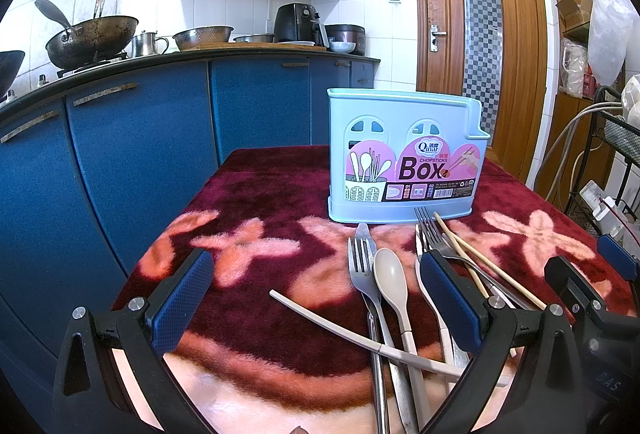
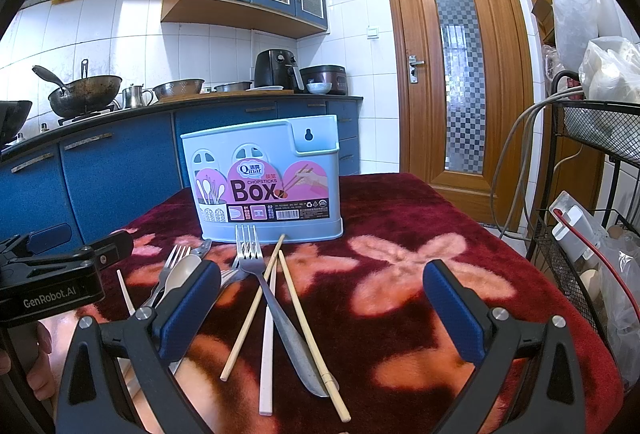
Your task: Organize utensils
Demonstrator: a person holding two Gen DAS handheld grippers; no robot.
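The left gripper hovered low over the table's dark red floral cloth with its blue-padded fingers spread wide and nothing between them. Off its left finger lay only bare cloth. Between the two fingers, closer to the right one, a steel fork and a beige spoon lay side by side, bowl and tines pointing away, with a pale chopstick slanting across their handles. Beyond the fingertips, the light blue chopsticks box stood upright on the cloth, its label facing the cameras.

The right gripper was likewise open and empty. Its left finger overlapped the fork and spoon in that view. Between its fingers, nearer the left one, a second fork lay with its tines almost touching the box's base, crossed by two wooden chopsticks and a white chopstick. Ahead of the right finger the cloth was bare. A hand showed at the far left edge of the right wrist view.
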